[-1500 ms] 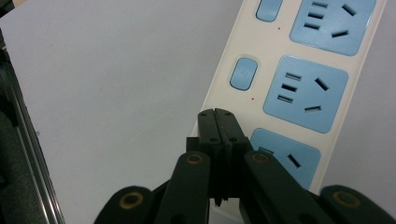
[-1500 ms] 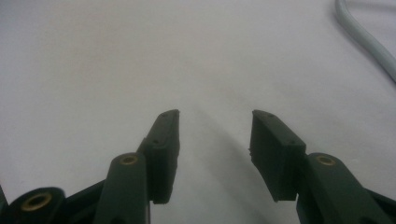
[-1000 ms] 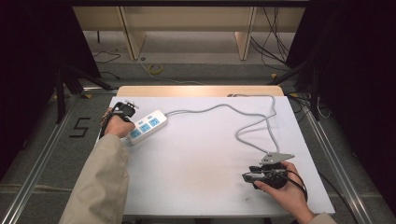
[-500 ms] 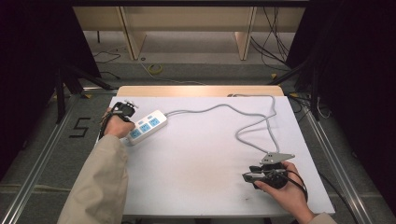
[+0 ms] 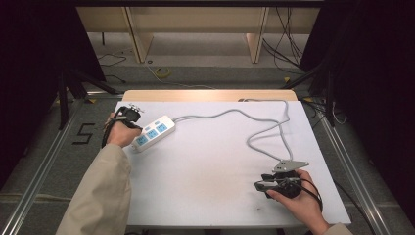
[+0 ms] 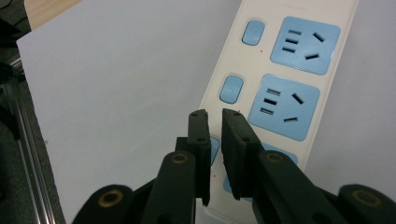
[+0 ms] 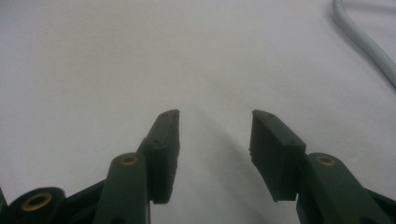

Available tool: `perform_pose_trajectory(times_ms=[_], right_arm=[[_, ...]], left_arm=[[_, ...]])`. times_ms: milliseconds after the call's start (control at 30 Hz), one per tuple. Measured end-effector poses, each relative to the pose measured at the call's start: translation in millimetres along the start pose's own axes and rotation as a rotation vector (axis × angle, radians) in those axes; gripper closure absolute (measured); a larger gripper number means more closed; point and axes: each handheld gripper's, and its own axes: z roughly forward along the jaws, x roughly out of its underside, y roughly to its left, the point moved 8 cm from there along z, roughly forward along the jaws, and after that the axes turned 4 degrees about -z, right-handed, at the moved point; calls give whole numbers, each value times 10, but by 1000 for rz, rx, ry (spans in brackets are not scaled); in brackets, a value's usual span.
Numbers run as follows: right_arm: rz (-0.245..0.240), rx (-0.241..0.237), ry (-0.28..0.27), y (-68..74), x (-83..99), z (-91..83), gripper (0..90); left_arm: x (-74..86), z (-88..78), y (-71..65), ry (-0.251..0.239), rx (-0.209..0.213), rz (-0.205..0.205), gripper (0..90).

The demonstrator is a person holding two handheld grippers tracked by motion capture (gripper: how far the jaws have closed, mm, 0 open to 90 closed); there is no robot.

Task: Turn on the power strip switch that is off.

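Note:
A white power strip (image 5: 152, 132) with blue sockets lies at the table's left, its grey cable (image 5: 254, 134) looping off to the right. In the left gripper view the power strip (image 6: 280, 93) shows blue switches beside its sockets. My left gripper (image 6: 214, 114) hovers over the strip's near end. Its jaws have just been opening, and a narrow gap with nothing in it stands between them. From above, the left gripper (image 5: 135, 126) sits at the strip's left end. My right gripper (image 7: 215, 114) is open over bare table, and the high view puts this right gripper (image 5: 257, 184) at the front right.
The white table (image 5: 205, 161) has a wooden strip along its far edge. The grey cable (image 7: 364, 42) passes the upper right corner of the right gripper view. Metal rails run along both sides of the table, with dark curtains beyond them.

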Motion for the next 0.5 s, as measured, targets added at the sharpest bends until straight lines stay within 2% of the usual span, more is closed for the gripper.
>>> perform_pose_trajectory(times_ms=[100, 500], right_arm=[[-2, -1, 3, 0, 3, 2, 534], [1, 2, 1, -2, 2, 0, 534]], left_arm=[[1, -41, -30, -13, 23, -12, 768], [-86, -275, -232, -115, 61, 21, 621]])
